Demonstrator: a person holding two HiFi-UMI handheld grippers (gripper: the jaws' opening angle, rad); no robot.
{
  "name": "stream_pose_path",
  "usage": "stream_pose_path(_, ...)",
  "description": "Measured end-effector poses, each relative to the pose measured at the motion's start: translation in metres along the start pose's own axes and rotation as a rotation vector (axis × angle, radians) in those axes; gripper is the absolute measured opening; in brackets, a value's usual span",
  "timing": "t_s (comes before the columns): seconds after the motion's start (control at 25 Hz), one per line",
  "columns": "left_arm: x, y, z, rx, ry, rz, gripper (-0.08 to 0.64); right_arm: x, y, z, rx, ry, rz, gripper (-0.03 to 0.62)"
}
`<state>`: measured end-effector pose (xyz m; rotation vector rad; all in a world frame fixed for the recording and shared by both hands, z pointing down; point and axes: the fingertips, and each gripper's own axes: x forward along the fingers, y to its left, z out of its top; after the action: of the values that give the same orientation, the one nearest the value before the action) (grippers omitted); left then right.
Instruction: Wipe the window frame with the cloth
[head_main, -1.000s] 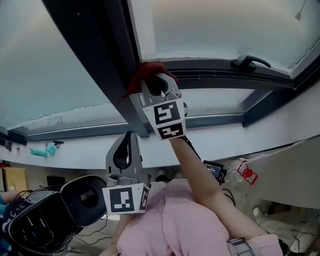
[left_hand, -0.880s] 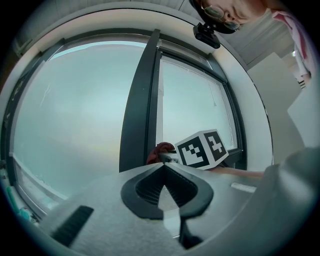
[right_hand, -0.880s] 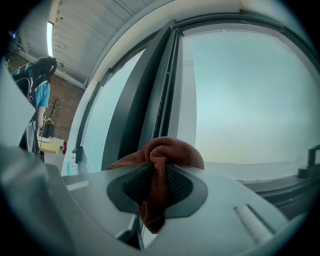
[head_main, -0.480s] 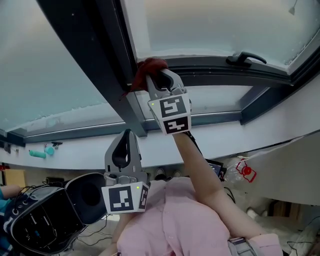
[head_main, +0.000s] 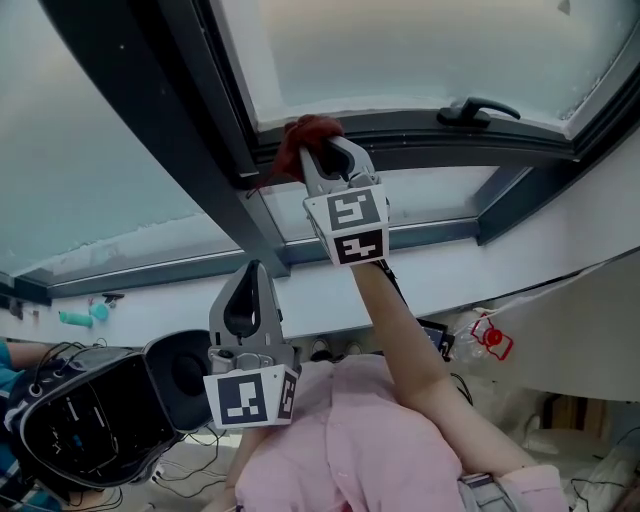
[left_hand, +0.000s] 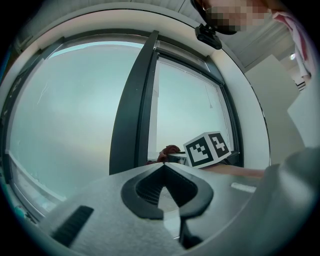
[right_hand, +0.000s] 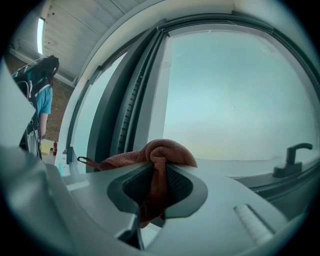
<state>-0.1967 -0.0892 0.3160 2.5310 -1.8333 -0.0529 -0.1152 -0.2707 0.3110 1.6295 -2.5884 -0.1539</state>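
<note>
Pale frosted panes (head_main: 430, 50) fill a dark frame (head_main: 190, 130); a black handle (head_main: 478, 108) sits on its lower rail. White wall (head_main: 570, 235) below; a ceiling light (right_hand: 40, 29) glows.

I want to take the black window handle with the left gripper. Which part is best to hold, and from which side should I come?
Grip the free lever of the window handle, not its base: it stands off the window frame with a gap beneath. Come from the room side, jaws across the bar. The left gripper, now shut, must open first.
</note>
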Motion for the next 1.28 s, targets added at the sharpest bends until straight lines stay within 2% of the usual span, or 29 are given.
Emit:
stream_pose_path(0.32,0.004,-0.017,0.004,0.007,0.003,-0.010,-0.003,-0.018,-0.041,-0.001,0.037,0.002,-0.059,0.069)
stream_pose_path(0.72,0.019,-0.035,0.002,0.003,-0.002,-0.040,-0.003,-0.048,-0.122,-0.015,0.090,0.008,-0.203,0.069)
stream_pose_path(1.28,0.026,-0.051,0.001,-0.001,0.002,-0.036,-0.003,-0.098,-0.232,-0.034,0.147,0.002,-0.394,0.069)
